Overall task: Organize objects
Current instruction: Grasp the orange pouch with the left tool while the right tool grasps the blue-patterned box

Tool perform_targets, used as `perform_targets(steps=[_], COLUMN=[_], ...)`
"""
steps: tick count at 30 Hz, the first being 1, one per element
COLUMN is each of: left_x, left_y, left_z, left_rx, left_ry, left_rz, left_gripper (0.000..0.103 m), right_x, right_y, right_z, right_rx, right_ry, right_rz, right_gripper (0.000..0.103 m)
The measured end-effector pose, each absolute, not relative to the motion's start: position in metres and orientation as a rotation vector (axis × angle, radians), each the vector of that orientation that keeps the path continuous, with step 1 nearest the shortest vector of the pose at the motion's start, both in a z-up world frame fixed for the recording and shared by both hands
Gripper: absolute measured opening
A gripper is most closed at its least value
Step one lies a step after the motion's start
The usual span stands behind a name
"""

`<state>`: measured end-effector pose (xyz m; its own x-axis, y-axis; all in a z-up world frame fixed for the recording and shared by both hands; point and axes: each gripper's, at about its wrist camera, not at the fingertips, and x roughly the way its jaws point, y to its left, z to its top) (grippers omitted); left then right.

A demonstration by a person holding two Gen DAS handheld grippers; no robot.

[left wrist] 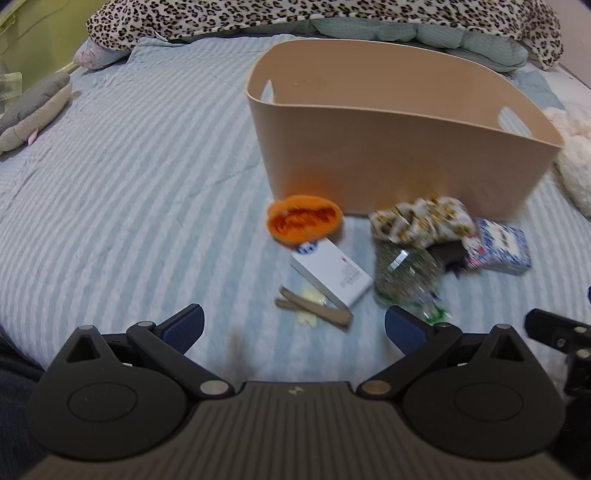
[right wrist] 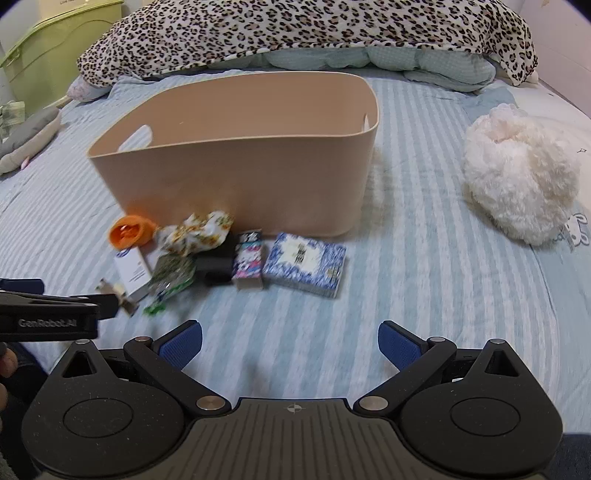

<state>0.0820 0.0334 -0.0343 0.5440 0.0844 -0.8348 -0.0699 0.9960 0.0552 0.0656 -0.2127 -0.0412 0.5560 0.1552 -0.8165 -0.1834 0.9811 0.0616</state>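
A beige plastic bin (left wrist: 399, 155) (right wrist: 236, 177) stands on the striped bed. In front of it lie an orange pouch (left wrist: 304, 218) (right wrist: 130, 230), a white box (left wrist: 330, 273) (right wrist: 132, 275), a tan clip (left wrist: 314, 308), a floral cloth (left wrist: 424, 219) (right wrist: 197, 230), a green packet (left wrist: 406, 277) (right wrist: 171, 275), a blue patterned pack (left wrist: 500, 247) (right wrist: 306, 264), a pink-and-black small box (right wrist: 248, 264) and a black item (right wrist: 216, 266). My left gripper (left wrist: 293, 325) hovers open just short of the clip. My right gripper (right wrist: 290, 341) is open over bare sheet, short of the blue pack.
A leopard-print blanket (right wrist: 303, 29) is heaped at the bed's far end. A fluffy white plush (right wrist: 517, 177) lies right of the bin. A grey cushion (left wrist: 33, 107) sits at the left edge, with a green container (right wrist: 55, 48) beyond.
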Motion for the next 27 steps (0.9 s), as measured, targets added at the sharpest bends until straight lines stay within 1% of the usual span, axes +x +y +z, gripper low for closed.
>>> perform_targets(steps=[12,16,21,27], left_x=[0.133,0.15,0.159,0.174], left_y=[0.054,0.053,0.052,0.056], left_z=[-0.038,-0.048,-0.061,-0.08], left_rx=[0.022,-0.002,-0.008,-0.032], left_ry=[0.999,1.02,0.989,1.006], left_rz=[0.133,0.123,0.125,0.13], left_gripper=[0.103,0.103,0.103,0.103], right_x=[0.114,0.123,0.135,0.148], right_y=[-0.214,-0.215,-0.214,-0.213], right_z=[-0.06,-0.067,-0.076,-0.085], right_rx=[-0.052,-0.027,-0.031,-0.007], right_ry=[0.974,0.989,1.0,1.002], right_rz=[0.157,0.157,0.143,0.129], right_gripper=[0.103,0.103,0.103,0.103])
